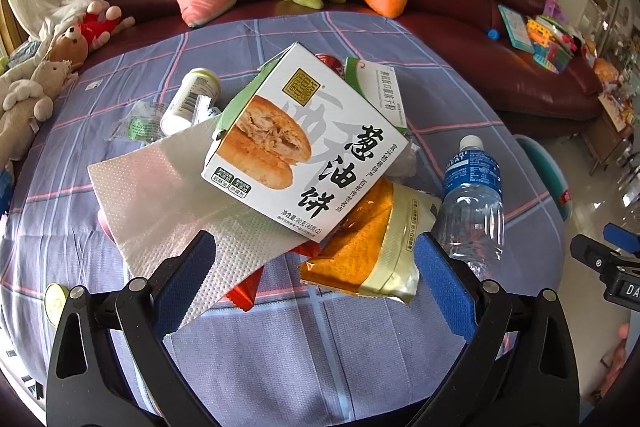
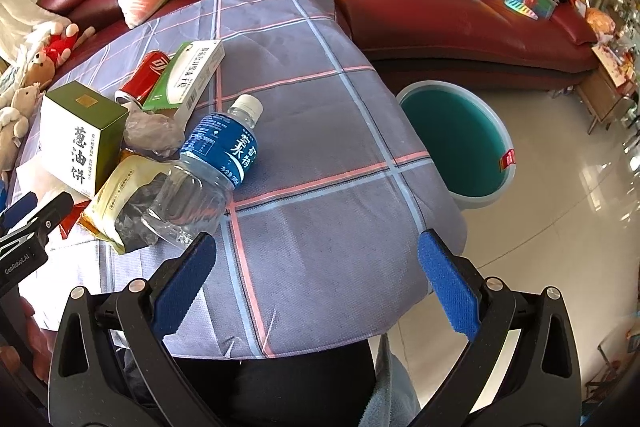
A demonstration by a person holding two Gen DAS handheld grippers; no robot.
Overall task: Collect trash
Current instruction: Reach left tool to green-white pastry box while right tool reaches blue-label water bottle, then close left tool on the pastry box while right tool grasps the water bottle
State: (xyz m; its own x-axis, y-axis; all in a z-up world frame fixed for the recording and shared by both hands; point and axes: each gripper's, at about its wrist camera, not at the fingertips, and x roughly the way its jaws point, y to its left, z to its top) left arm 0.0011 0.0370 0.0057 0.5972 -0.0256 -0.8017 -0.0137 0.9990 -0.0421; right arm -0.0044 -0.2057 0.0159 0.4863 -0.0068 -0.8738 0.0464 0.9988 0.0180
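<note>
Both wrist views look down closely, sharing the water bottle.

Box atop pile mid-table, on paper towel and wrapper. Bottle lies right of pile. Can, carton behind box. Bin on floor off table's right edge.

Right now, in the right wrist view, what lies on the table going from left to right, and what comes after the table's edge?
Food box → red can → medicine box → water bottle → bare tablecloth → green bucket on the floor.
</note>
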